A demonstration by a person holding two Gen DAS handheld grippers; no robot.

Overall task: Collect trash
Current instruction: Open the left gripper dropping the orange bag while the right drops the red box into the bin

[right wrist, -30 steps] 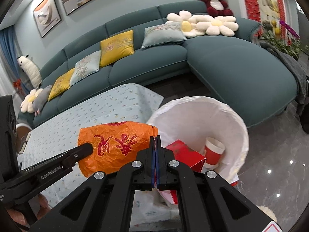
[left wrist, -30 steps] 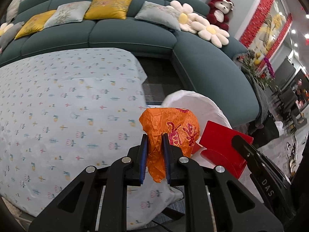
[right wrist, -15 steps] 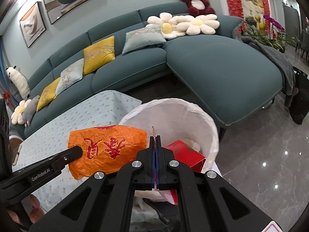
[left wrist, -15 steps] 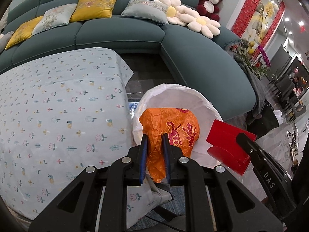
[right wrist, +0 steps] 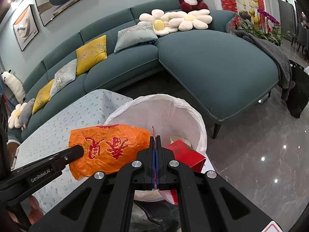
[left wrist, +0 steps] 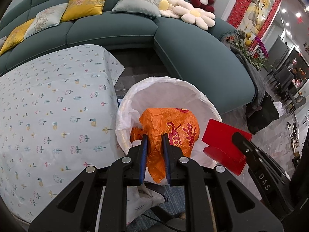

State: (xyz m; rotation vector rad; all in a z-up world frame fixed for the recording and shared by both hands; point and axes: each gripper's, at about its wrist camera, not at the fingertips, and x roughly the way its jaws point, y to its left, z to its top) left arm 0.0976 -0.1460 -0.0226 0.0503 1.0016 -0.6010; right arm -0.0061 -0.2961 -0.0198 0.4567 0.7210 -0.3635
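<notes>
An orange plastic bag [left wrist: 170,129] with red characters hangs over the mouth of a white-lined trash bin [left wrist: 164,79]. My left gripper [left wrist: 154,136] is shut on the bag's crumpled lower part. In the right wrist view the same orange bag [right wrist: 110,147] sits left of centre with the left gripper [right wrist: 77,150] on it. My right gripper [right wrist: 155,136] is shut on a thin flap of a red cardboard box [right wrist: 183,152], held above the near rim of the bin [right wrist: 154,96]. The red box [left wrist: 222,141] and the right gripper [left wrist: 238,136] show at the right of the left wrist view.
A table with a pale flowered cloth [left wrist: 48,106] stands left of the bin. A teal corner sofa [right wrist: 212,58] with cushions curves behind. A paper cup [right wrist: 178,139] lies inside the bin. Glossy grey floor [right wrist: 260,154] spreads to the right.
Both grippers have moved with their loads from beside the table to over the bin. The bin's mouth now lies directly under the orange bag and the red box.
</notes>
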